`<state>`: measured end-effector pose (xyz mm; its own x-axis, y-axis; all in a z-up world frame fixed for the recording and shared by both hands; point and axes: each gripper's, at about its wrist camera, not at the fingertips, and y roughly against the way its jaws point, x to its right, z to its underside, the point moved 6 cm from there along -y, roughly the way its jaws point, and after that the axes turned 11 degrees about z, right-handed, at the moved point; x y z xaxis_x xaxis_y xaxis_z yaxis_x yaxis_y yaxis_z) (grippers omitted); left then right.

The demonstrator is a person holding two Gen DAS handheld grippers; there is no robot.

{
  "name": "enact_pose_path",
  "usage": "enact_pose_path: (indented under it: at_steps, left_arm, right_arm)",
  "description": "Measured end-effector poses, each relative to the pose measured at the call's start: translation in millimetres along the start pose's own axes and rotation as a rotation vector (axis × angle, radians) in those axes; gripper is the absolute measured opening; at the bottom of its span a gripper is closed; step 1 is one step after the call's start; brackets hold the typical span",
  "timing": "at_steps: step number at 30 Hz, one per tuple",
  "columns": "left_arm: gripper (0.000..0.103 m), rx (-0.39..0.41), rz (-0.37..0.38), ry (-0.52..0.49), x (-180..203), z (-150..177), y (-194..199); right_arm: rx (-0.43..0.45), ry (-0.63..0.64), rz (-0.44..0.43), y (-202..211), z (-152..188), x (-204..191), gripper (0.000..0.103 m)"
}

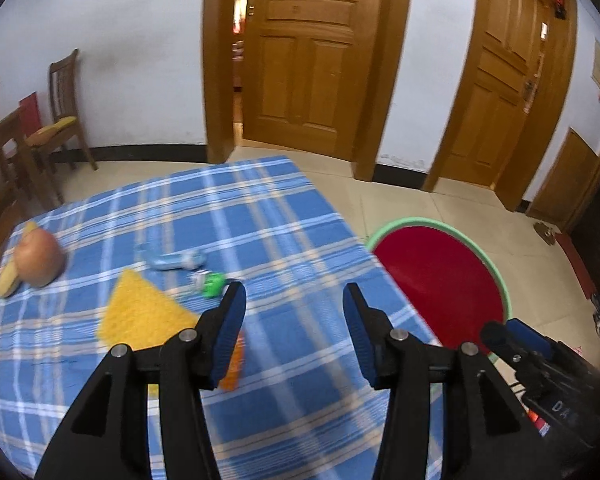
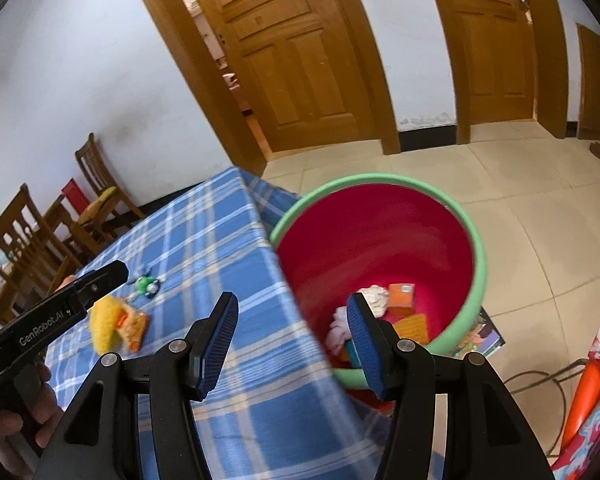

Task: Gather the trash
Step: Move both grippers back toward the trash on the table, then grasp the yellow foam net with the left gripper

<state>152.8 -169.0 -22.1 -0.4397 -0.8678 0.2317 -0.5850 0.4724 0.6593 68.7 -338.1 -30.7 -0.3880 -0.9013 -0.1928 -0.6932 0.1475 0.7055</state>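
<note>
Yellow wrapper [image 1: 142, 312], crushed bottle [image 1: 176, 260] on cloth, red bin [image 2: 380, 240] holding scraps

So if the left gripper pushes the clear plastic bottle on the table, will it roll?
Probably: the plastic bottle lies on its side on the checked tablecloth. It looks empty, so likely light. The cloth may slow it.

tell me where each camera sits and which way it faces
Left wrist: rides the left hand-held gripper, open, looking across the blue plaid tablecloth toward the doors.
Right wrist: rides the right hand-held gripper, open, at the table edge, looking down into the red bin; a hand shows.
Shared: tablecloth, bin, yellow cloth, green bottle.
</note>
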Motion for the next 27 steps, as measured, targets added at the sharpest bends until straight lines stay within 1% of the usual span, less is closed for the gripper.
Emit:
enact_pose_path:
  at_steps: [4, 7, 9, 16, 20, 21, 22, 27]
  left_arm:
    - [0.051, 0.002, -0.049, 0.023, -25, 3, 9]
    - [0.055, -0.007, -0.081, 0.039, -43, 6, 12]
    - [0.055, -0.015, -0.110, 0.058, -60, 10, 14]
    - [0.055, -0.069, -0.178, 0.134, -111, 27, 0]
    - [0.055, -0.102, -0.184, 0.171, -129, 37, -11]
    - [0.060, -0.099, -0.179, 0.177, -132, 38, -12]
    - [0.063, -0.094, -0.179, 0.179, -132, 37, -11]
    - [0.064, -0.090, -0.162, 0.185, -136, 38, -12]
  right_arm:
    - [0.010, 0.020, -0.009, 6, 1, -17, 0.058]
    - [0.010, 0.033, -0.012, 7, 4, -27, 0.058]
    - [0.006, 0.046, -0.015, 7, 7, -34, 0.058]
    - [-0.014, 0.071, -0.010, -3, 11, -52, 0.058]
    - [-0.028, 0.086, -0.009, -10, 12, -61, 0.058]
    - [-0.030, 0.090, -0.009, -12, 12, -64, 0.058]
    - [-0.033, 0.095, -0.007, -14, 13, -66, 0.058]
    - [-0.046, 0.112, -0.012, -18, 16, -77, 0.058]
